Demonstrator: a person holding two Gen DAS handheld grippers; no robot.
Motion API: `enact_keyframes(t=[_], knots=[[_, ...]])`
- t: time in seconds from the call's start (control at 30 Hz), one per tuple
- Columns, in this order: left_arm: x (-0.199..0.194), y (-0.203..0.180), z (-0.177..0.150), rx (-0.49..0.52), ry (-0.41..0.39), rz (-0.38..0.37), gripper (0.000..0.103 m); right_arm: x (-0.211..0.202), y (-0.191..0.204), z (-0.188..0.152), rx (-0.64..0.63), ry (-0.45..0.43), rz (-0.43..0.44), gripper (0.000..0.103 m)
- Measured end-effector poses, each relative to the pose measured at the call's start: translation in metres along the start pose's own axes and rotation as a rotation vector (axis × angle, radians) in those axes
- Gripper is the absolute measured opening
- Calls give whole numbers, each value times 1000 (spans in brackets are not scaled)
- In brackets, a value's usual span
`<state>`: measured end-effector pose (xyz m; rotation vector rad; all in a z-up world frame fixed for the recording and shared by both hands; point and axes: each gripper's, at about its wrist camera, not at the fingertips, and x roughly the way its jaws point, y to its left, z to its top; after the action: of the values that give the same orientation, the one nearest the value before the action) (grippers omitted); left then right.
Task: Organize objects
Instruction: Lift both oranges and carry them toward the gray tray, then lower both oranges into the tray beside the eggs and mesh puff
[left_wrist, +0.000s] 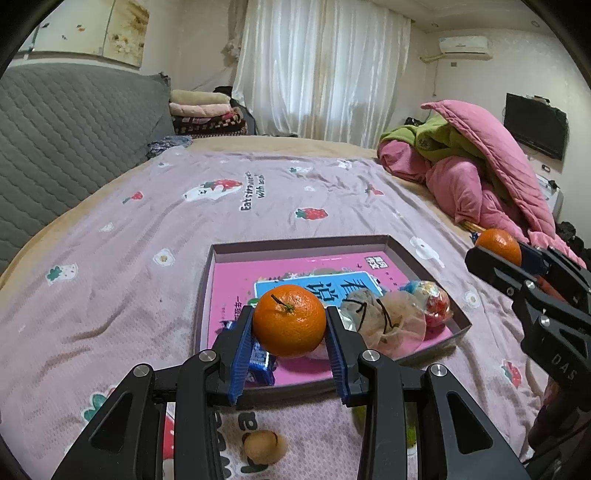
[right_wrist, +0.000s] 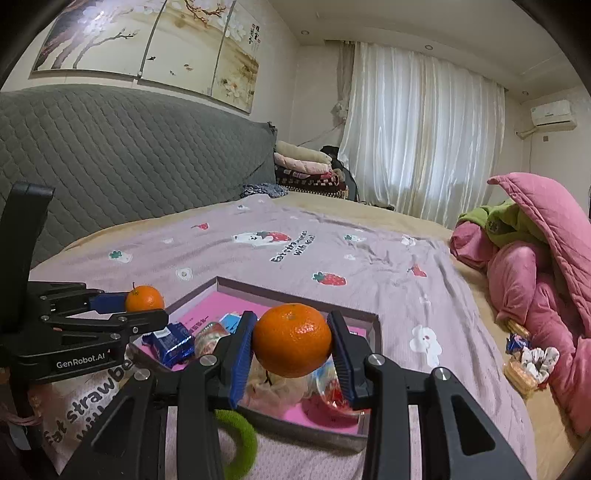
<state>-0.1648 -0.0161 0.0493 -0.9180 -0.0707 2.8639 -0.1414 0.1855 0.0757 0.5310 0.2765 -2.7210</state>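
Observation:
My left gripper (left_wrist: 290, 314) is shut on an orange (left_wrist: 290, 325) with a stem, held over the near part of a shallow box (left_wrist: 295, 243). The box lies on the bed and holds a pink book (left_wrist: 236, 284), two mesh pouches (left_wrist: 384, 317), a shiny candy ball (left_wrist: 434, 302) and a blue snack packet (right_wrist: 171, 341). My right gripper (right_wrist: 291, 321) is shut on a second orange (right_wrist: 291, 339), above the box's near right side. Each view shows the other gripper from the side: the right gripper (left_wrist: 498, 251) and the left gripper (right_wrist: 146, 304).
A green hair ring (right_wrist: 240, 443) and a small mesh pouch (left_wrist: 264, 446) lie on the strawberry-print blanket (left_wrist: 147, 258) in front of the box. A pink quilt pile (right_wrist: 535, 280) with snacks (right_wrist: 524, 362) beside it sits at the right. A grey headboard (right_wrist: 129, 158) runs along the left.

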Motion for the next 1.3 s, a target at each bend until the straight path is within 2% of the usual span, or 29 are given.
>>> enact_keyframes(t=[0.17,0.3,0.7,1.03,1.3], knots=[[3,5,12,-12,-26,9,38,3,-4,8,0,-22,-8,40],[8,7,16,-12,-29,11,38,9,-5,3,1,-9,-9,40],[39,9,-3,-10,65,18,38,34,-12,-20,28,90,14,40],[46,7,-14,-2,129,9,38,44,-12,-37,42,165,42,40],[48,5,-19,3,151,-7,38,54,-13,-50,62,223,65,40]])
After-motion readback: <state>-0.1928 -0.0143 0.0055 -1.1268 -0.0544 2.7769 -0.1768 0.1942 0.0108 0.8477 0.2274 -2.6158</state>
